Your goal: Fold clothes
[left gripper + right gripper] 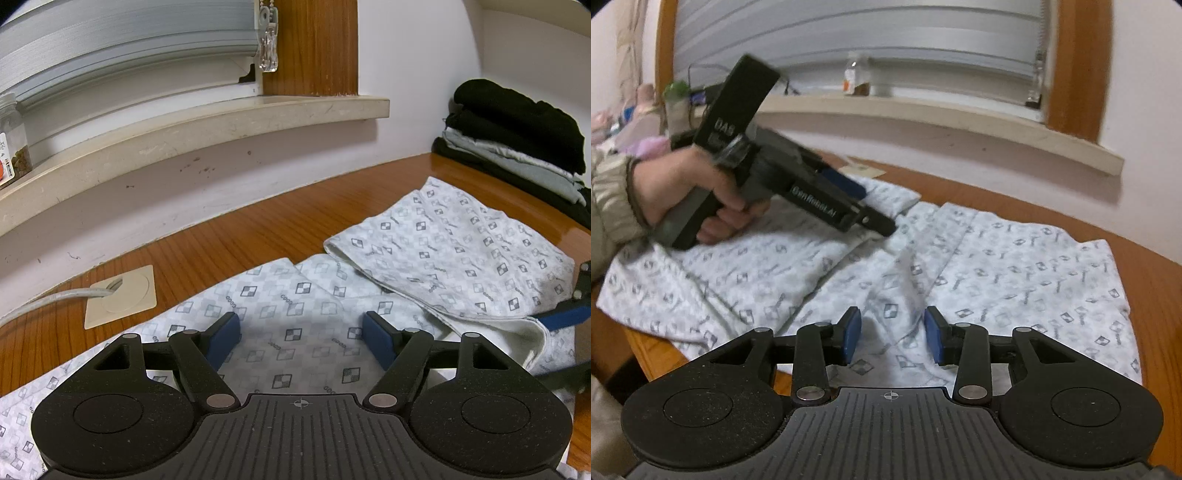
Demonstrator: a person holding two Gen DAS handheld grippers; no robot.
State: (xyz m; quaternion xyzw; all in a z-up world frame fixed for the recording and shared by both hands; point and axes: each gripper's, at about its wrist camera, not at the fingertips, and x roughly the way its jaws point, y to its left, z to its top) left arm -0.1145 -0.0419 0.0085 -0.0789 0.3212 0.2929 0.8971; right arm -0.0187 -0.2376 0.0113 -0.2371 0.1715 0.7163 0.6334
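A white garment with a grey checker print [295, 295] lies spread on the wooden table [229, 236]. One part of it is folded over on the right [461, 251]. My left gripper [301, 332] hovers open just above the flat cloth, with nothing between its blue pads. In the right wrist view the same garment [1015, 266] covers the table. My right gripper [892, 332] stands partly open over a crease near its front edge, its pads clear of the cloth. A hand holds the left gripper [868, 205] over the far left part. One blue finger [565, 318] of the right gripper shows at the right edge.
A stack of folded black and grey clothes [517, 136] sits at the table's back right corner. A beige cable outlet [122, 295] with a grey cord lies on the table at the left. Behind runs a window sill [184, 129] with a jar [857, 74].
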